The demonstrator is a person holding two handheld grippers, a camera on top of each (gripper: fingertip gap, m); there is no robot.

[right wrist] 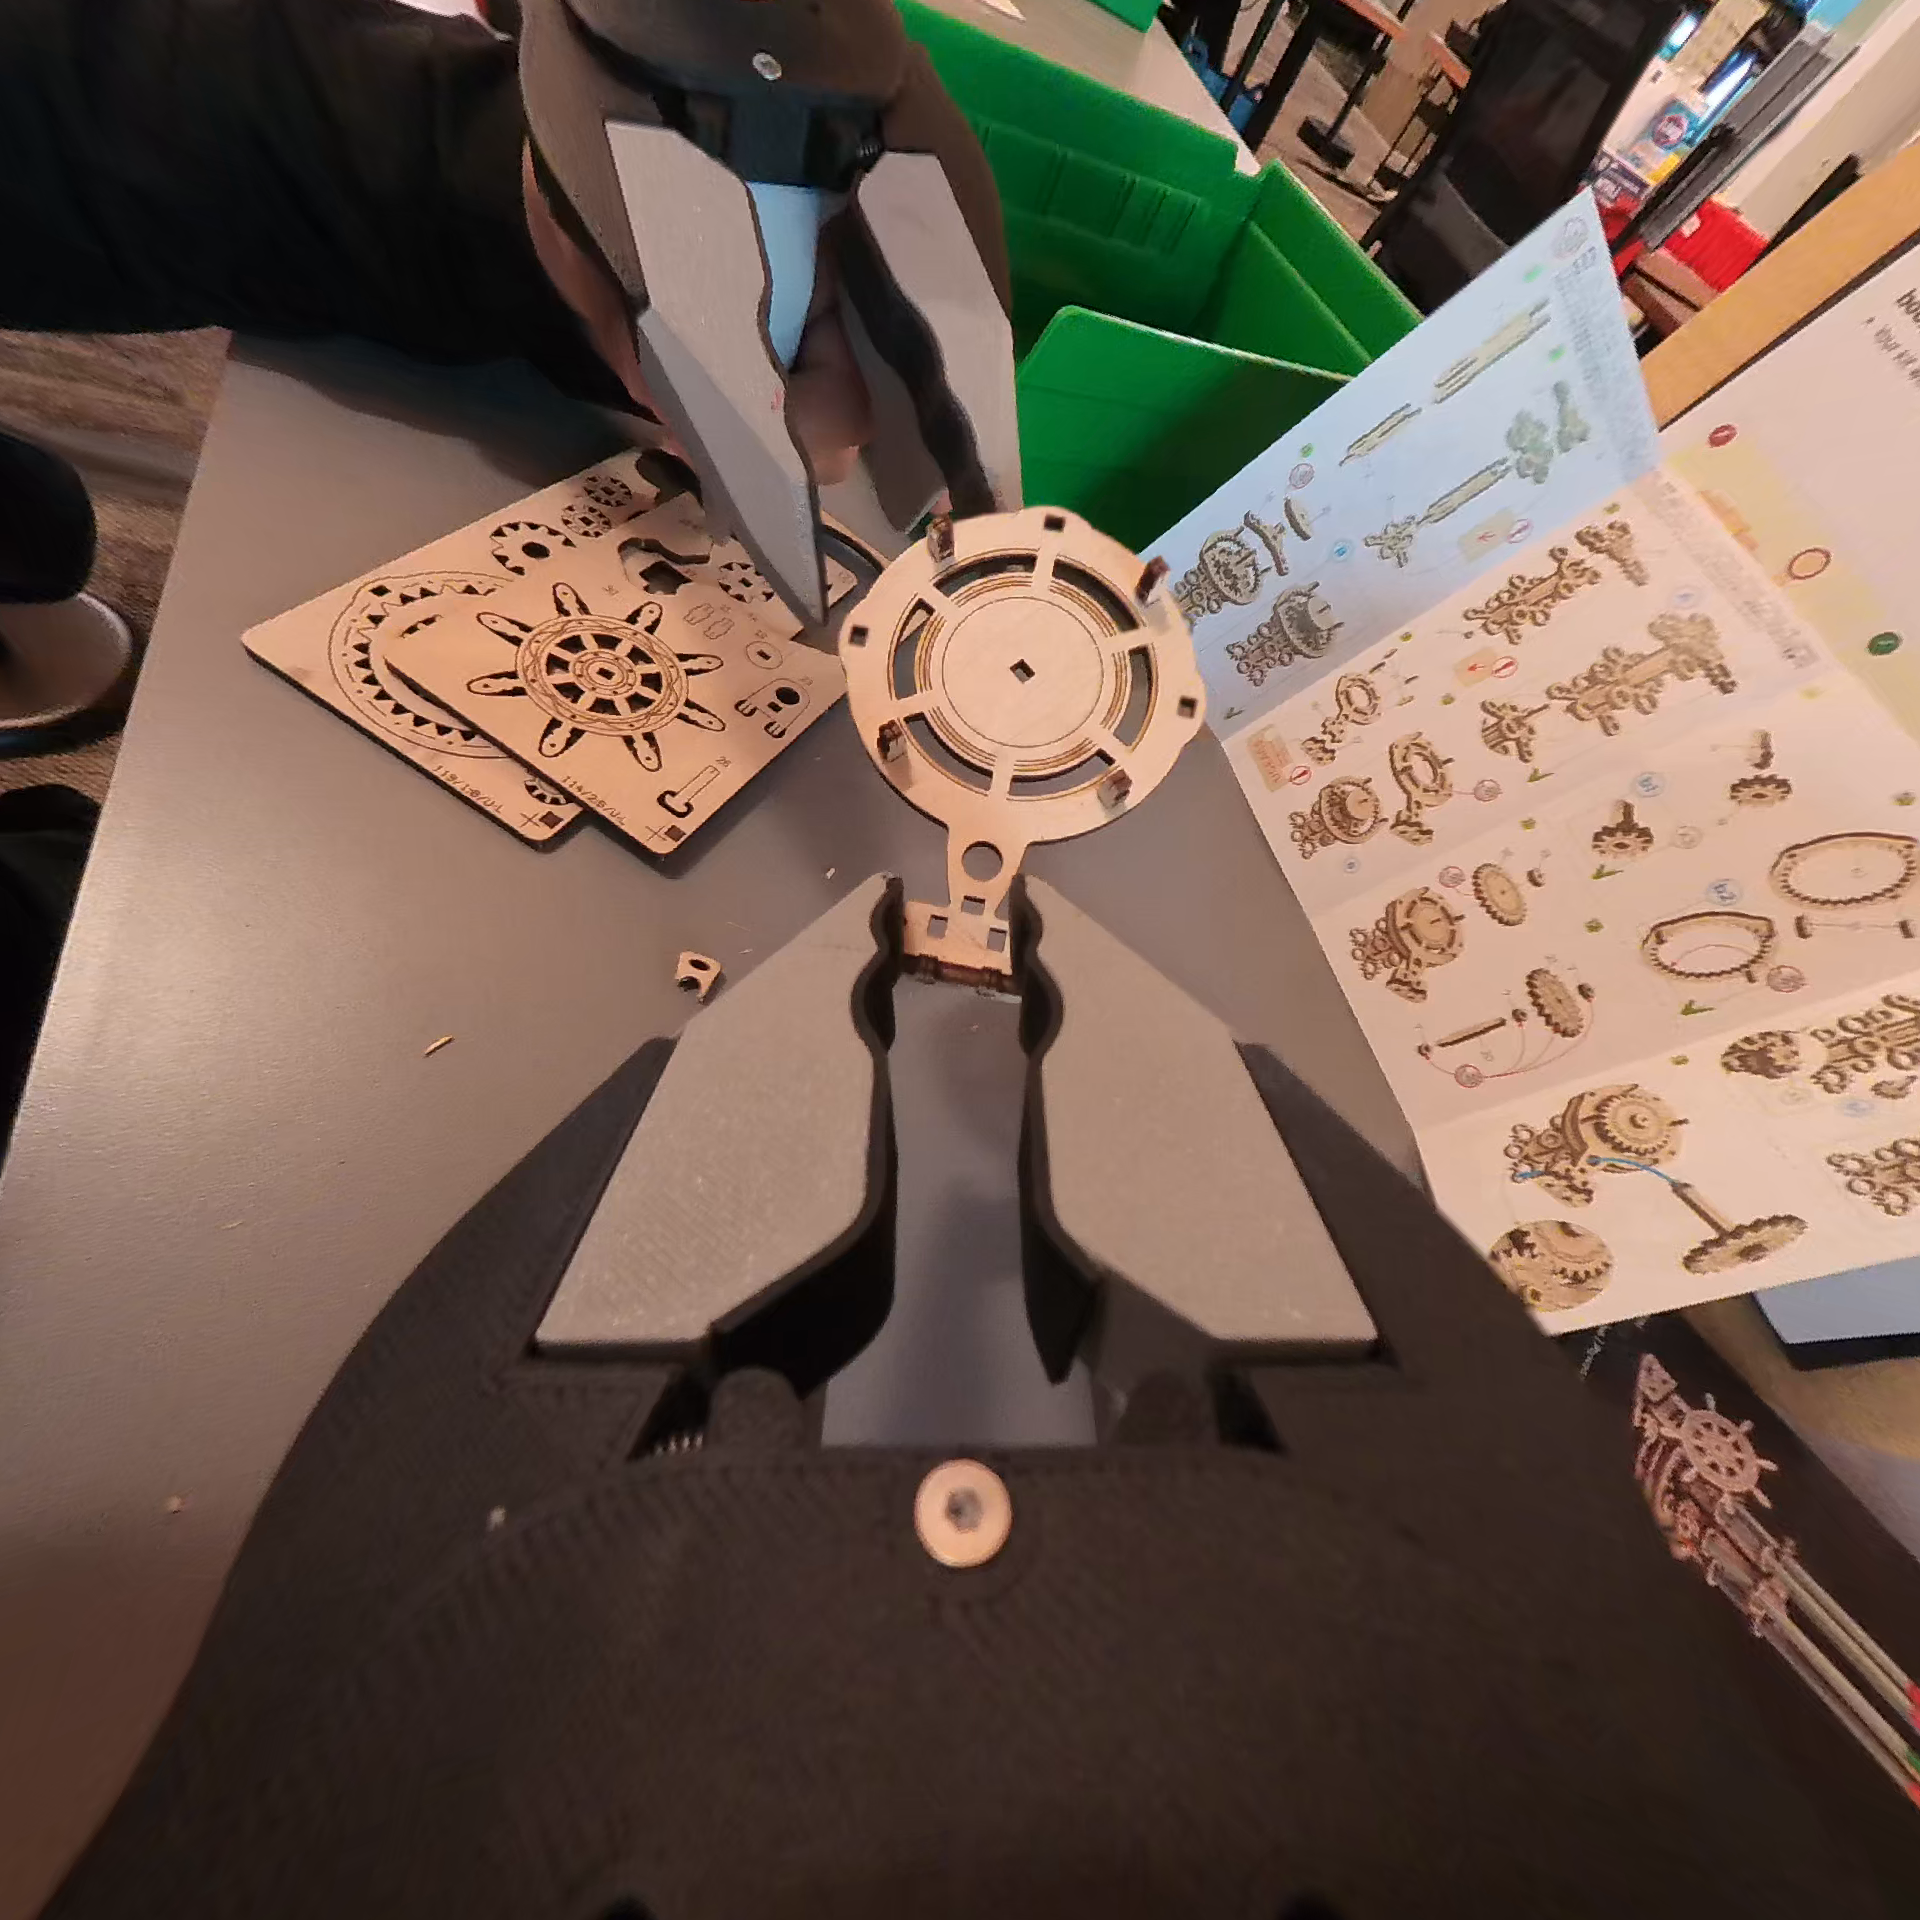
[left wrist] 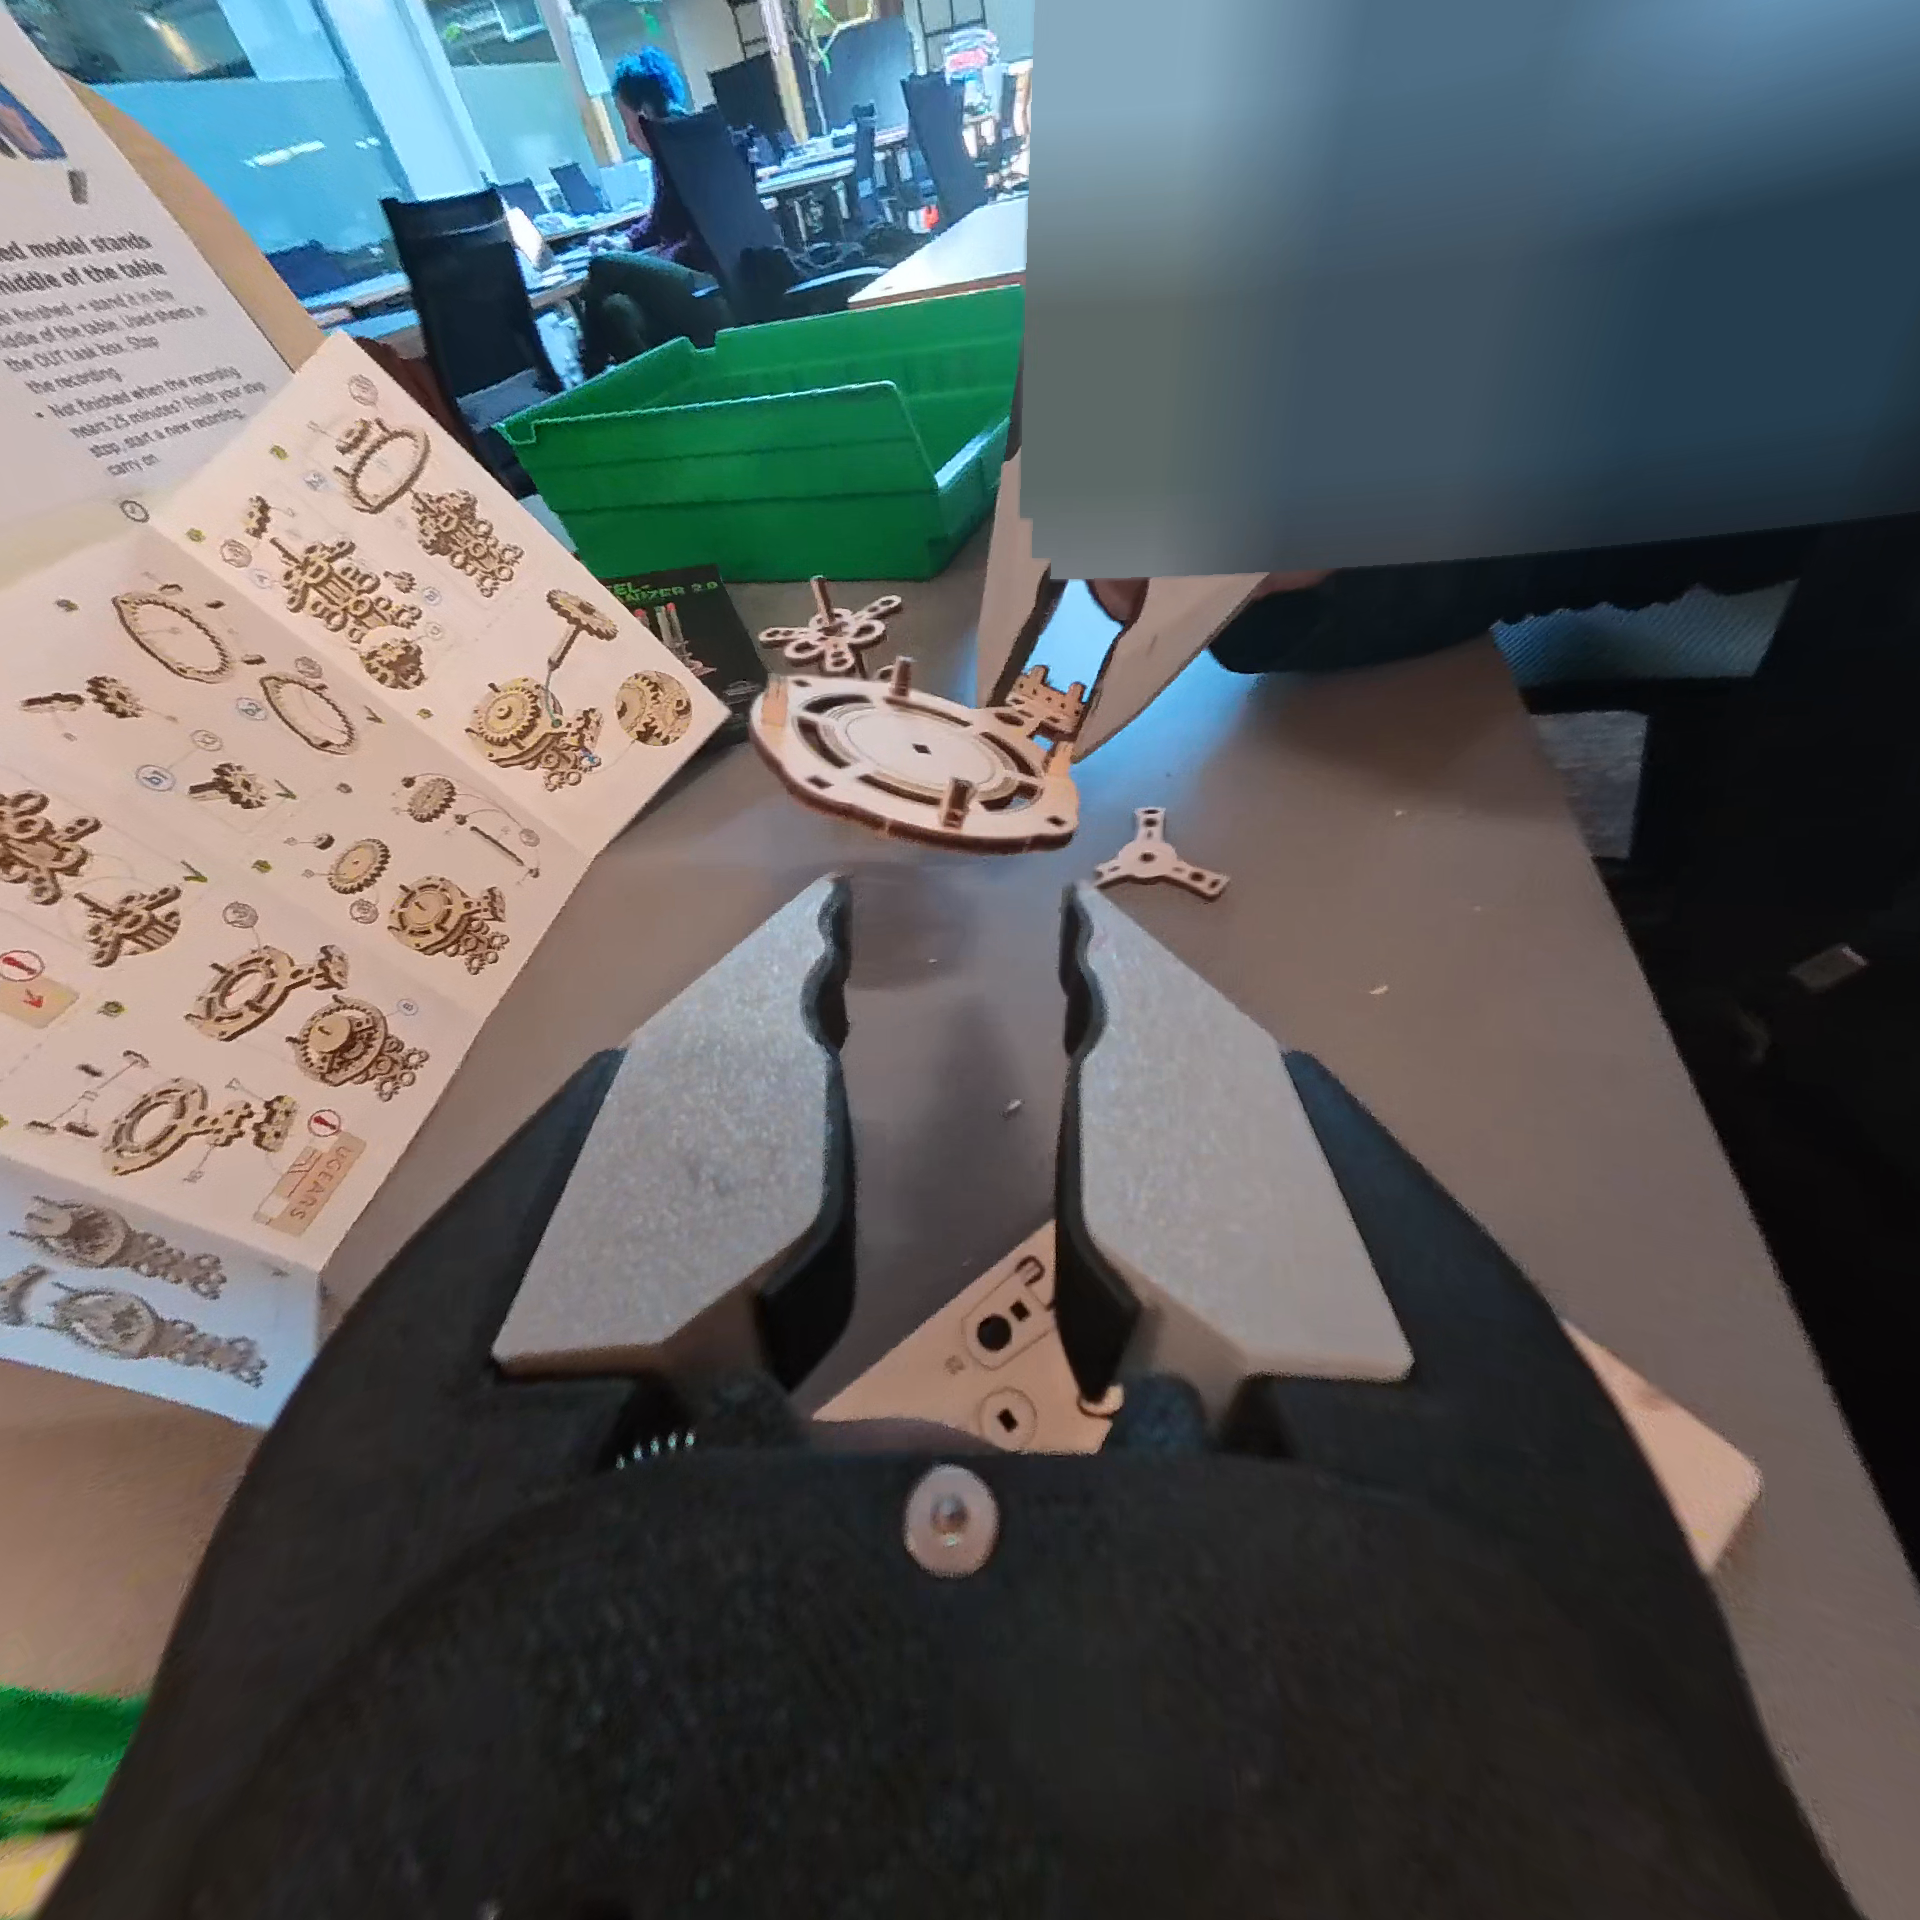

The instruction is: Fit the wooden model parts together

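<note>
My right gripper (right wrist: 958, 940) is shut on the tab of a round wooden disc assembly (right wrist: 1039, 727) with several upright pegs on its rim, holding it above the grey table (right wrist: 312, 987). In the left wrist view the disc (left wrist: 914, 753) hangs tilted just beyond my left gripper (left wrist: 961, 914), which is open and empty. The right gripper (left wrist: 1044, 717) shows there gripping the disc's far tab. In the right wrist view the left gripper (right wrist: 862, 545) points down at the disc's far rim, jaws apart.
Two laser-cut wooden sheets (right wrist: 540, 707) lie on the table's left. An instruction leaflet (right wrist: 1558, 831) stands on the right, also in the left wrist view (left wrist: 260, 831). Green bins (left wrist: 779, 468) sit behind. A three-armed piece (left wrist: 1158, 862) and a flower-shaped piece (left wrist: 831, 634) lie loose. Spacing between my two grippers at the tips: around 6 cm. It is some 12 cm from my right tips to the flower-shaped piece (left wrist: 831, 634).
</note>
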